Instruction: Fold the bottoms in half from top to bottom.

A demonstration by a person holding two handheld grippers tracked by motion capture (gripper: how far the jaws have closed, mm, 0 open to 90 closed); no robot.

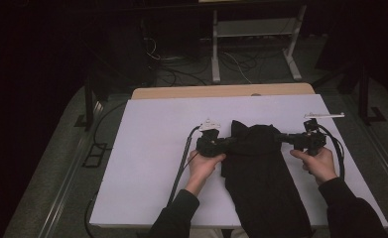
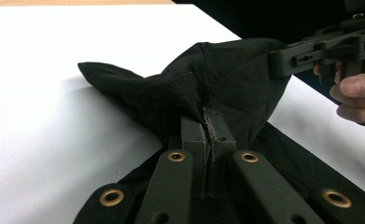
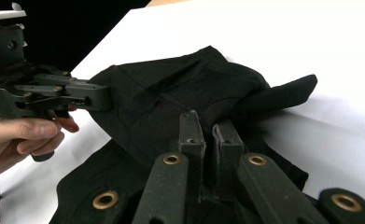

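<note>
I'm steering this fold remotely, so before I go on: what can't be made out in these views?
- High view: black garment runs off the bottom edge, so its lower end is cut off.
- High view: both claw tips are lost against the dark cloth.
- Left gripper view: the right claw has its tip buried in fabric.
- Right gripper view: cloth under its own claw is hidden.

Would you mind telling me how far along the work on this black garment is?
Done: the black garment lies lengthwise on the white table. In hand: the left tool and the right tool are each shut on its far end, lifting it. Left, probably: folding that end over and smoothing it.
</note>
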